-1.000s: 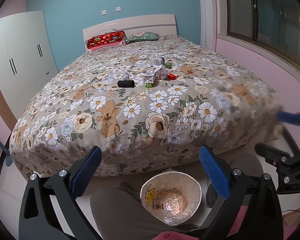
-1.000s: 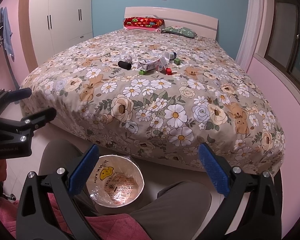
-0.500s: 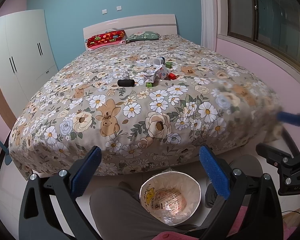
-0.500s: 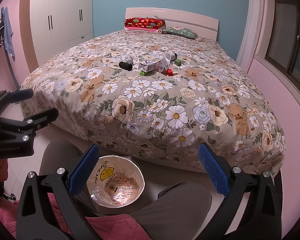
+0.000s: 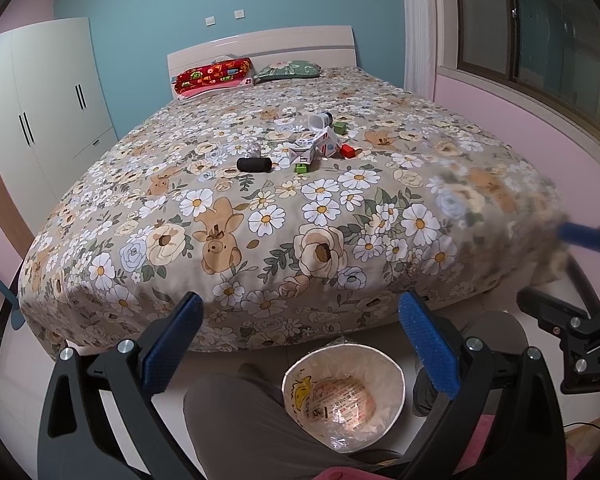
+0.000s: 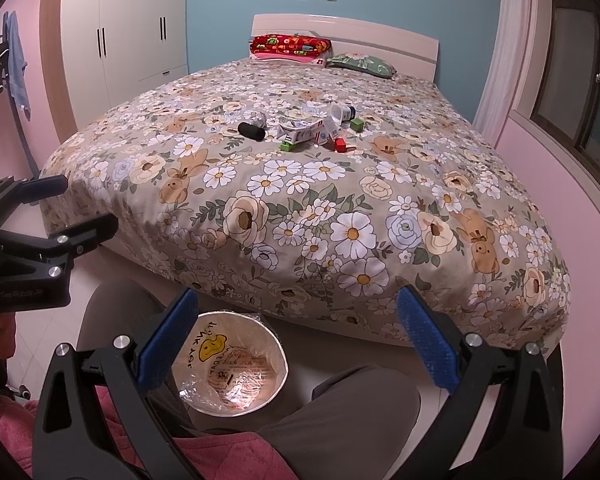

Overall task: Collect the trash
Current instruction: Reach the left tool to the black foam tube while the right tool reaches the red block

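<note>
A: Looking at the bed (image 5: 220,240), I see the trash way out in the middle: a crushed carton (image 5: 314,148), a tipped cup (image 5: 319,121) and a black tube (image 5: 253,164). The bin (image 5: 342,400) sits on the floor between the person's knees (image 5: 236,412).

B: Are the grabbers holding anything?

A: No. The left gripper (image 5: 300,344) has its jaws spread wide with nothing inside. The right gripper (image 6: 296,340) is the same.

B: What could go wrong?

A: The trash is far from both grabbers, so I think a long reach could bump the little green block (image 5: 302,168) or red block (image 5: 348,151) and scatter them. The carton is floppy, so it might slip out. The soft blanket could get pinched too.

B: Anything in the way?

A: Just the bed's edge and the knees beside the bin.
</note>
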A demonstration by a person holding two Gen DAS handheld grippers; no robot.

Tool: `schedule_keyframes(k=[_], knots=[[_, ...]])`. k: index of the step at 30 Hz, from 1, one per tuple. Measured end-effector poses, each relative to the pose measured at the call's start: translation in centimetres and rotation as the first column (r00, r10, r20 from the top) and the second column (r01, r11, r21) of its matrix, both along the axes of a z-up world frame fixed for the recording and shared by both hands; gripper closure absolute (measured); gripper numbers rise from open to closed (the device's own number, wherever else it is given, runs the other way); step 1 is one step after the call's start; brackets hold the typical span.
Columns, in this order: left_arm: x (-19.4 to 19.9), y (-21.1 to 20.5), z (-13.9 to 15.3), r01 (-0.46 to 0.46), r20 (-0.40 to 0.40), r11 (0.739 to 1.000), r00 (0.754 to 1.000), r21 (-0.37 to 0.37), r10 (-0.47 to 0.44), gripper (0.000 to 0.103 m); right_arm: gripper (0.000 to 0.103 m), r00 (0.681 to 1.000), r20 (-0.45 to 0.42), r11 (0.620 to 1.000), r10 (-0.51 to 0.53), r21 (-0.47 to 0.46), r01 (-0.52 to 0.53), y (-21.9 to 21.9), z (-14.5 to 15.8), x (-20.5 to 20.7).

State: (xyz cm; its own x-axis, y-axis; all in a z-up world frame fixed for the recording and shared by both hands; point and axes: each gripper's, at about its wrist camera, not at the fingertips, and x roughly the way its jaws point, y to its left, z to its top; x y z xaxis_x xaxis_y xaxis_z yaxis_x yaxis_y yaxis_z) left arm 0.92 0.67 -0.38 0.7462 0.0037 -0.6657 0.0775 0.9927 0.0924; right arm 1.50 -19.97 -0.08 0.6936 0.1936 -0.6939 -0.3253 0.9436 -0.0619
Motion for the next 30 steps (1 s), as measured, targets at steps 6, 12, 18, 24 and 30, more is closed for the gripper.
schedule_keyframes(k=[6, 12, 18, 24, 30], knots=[[3.1, 1.0, 0.2, -0.028, -0.015, 1.0, 0.999, -0.002, 0.028, 0.004, 0.006, 1.0, -0.017, 1.0, 0.006, 0.0, -0.006, 0.0, 0.3, 3.0], [7.7, 2.6, 1.1, -0.082, -0.017, 0.997, 0.996, -0.013, 0.082, 0.004, 0.006, 1.0, -0.016, 1.0, 0.001, 0.001, -0.001, 0.1, 1.2, 7.3], [12.2, 4.0, 1.6, -0.112, -0.039, 0.993, 0.993, -0.045, 0.111, 0.004, 0.006, 1.0, 0.003, 1.0, -0.004, -0.019, 0.005, 0.3, 1.8, 11.9], [16.5, 4.1, 1.7, -0.128, -0.048, 0.991, 0.991, -0.038, 0.126, 0.004, 0.006, 1.0, -0.001, 1.0, -0.005, -0.025, 0.005, 0.4, 1.5, 16.9], [21.5, 4.2, 0.9, -0.153, -0.079, 0.988, 0.985, -0.032, 0.15, 0.004, 0.006, 1.0, -0.011, 0.999, -0.007, -0.039, 0.006, 0.5, 0.5, 22.1]])
